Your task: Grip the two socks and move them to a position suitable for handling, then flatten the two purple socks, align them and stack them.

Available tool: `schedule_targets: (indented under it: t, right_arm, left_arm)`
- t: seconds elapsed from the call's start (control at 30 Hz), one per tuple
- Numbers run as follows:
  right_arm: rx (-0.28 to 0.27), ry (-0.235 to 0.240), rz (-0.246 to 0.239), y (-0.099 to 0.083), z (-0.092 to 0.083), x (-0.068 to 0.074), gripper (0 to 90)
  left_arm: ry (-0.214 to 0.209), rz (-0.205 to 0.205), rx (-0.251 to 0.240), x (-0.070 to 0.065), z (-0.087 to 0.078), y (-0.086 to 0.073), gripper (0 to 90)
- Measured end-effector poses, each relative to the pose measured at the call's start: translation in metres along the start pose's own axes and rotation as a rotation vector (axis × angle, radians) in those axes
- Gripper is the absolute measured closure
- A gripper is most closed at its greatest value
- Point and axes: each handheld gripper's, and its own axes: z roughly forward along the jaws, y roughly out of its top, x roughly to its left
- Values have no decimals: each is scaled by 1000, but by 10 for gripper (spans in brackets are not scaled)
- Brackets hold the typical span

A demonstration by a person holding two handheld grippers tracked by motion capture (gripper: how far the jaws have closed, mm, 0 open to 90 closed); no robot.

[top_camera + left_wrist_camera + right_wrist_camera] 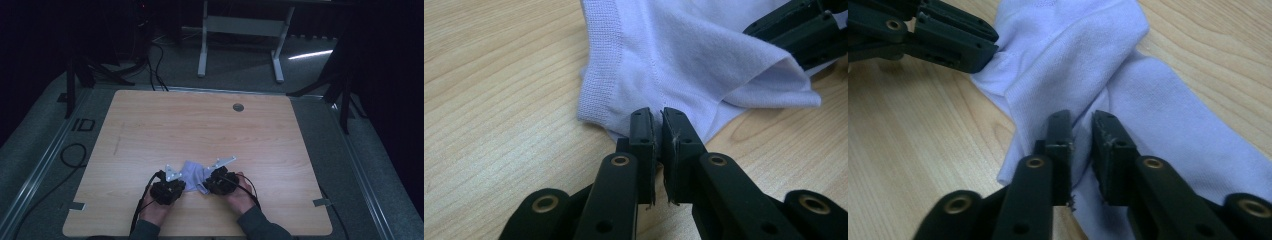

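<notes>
Sock (193, 175) of pale lilac-white knit lies crumpled on the wooden table (200, 125), low and centre in the high view, between the two grippers.

In the left gripper view the sock (684, 60) spreads across the upper middle and right of the frame, its ribbed cuff band running down the left edge of the cloth. The left gripper (658, 131) rises from the bottom centre, its jaws drawn nearly together and pinching the lower edge of the fabric between the pads. The other gripper's black jaws sit at the upper right corner, resting on a fold of the cloth.

In the right gripper view the sock (1158, 115) runs from the top centre down to the lower right, one layer folded over another. The right gripper (1082, 131) comes up from the bottom centre, its jaws clamped on a raised ridge of the fabric with a narrow gap between them. The left gripper's jaws show at the upper left, tips on the sock's edge.

In the high view both hands enter from the bottom, the left gripper (176, 186) and right gripper (209, 184) touching the sock from either side.
</notes>
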Motion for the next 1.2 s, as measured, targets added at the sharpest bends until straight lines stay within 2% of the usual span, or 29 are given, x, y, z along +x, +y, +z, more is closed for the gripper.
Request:
schedule_targets:
  t: [0.3,0.63,0.67,0.9,1.03,1.2]
  right_arm:
    - [4,7,26,0,-1,-3,846]
    - [-20,-16,29,-4,-9,-8,864]
    - [-27,-25,49,-7,-12,-13,865]
    - [-46,-44,95,-16,-21,-26,867]
    - [-69,-58,136,-25,-28,-36,867]
    - [-87,-98,162,-31,-35,-46,867]
  left_arm:
    - [3,3,0,0,0,0,836]
    - [-2,-3,1,0,0,0,836]
    - [-2,-2,2,0,0,0,836]
    - [-2,-5,1,0,0,0,836]
    - [-4,-6,1,0,-1,-1,835]
    - [-11,-6,8,-1,-2,-2,834]
